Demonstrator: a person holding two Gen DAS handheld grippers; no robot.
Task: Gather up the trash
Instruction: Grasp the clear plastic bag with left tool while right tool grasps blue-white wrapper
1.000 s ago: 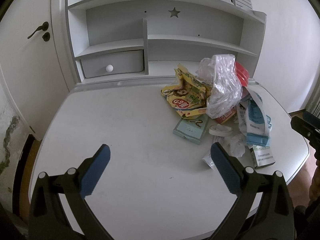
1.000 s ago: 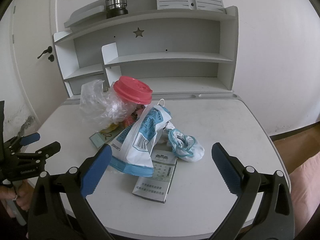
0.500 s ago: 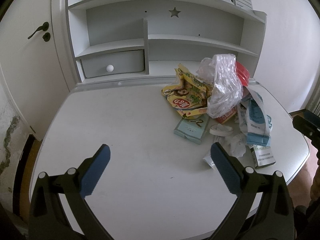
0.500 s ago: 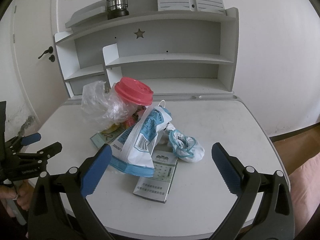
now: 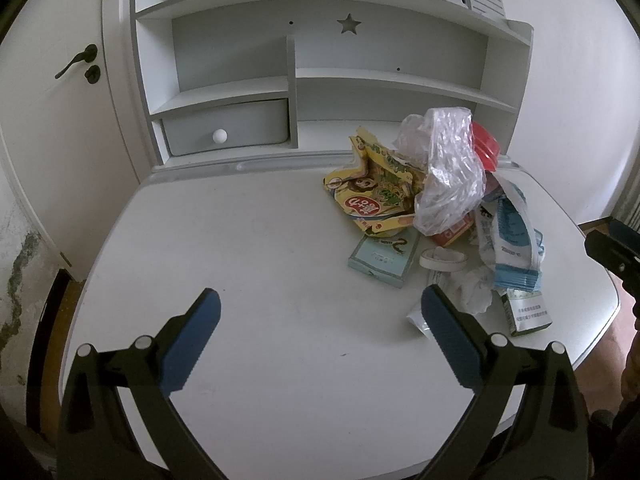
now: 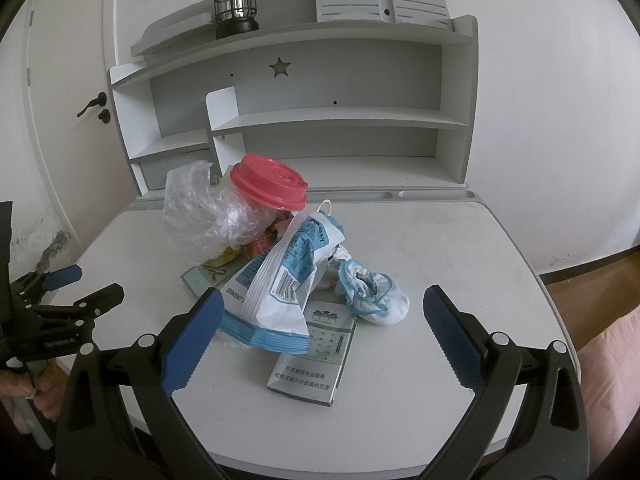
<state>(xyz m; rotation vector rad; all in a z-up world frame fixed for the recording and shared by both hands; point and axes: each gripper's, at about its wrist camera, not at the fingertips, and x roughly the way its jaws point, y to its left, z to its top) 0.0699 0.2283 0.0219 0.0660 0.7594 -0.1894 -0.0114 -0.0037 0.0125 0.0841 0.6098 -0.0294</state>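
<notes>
Both grippers, left gripper (image 5: 320, 334) and right gripper (image 6: 323, 320), hang wide open and empty above the desk (image 5: 248, 240). The trash pile (image 6: 280, 264) sits mid-desk; I'd pinch the white-and-blue wrapper (image 6: 288, 280) on top first, low and square.

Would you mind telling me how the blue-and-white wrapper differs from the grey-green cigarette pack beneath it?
The blue-and-white wrapper is a soft, crinkled bag that arches upward, while the cigarette pack is a stiff box lying flat on the desk. The wrapper is blue and white with a barcode; the pack is grey-green with pale lettering. The wrapper lies over the pack's far end. Both sit in the trash pile, ungripped.
</notes>
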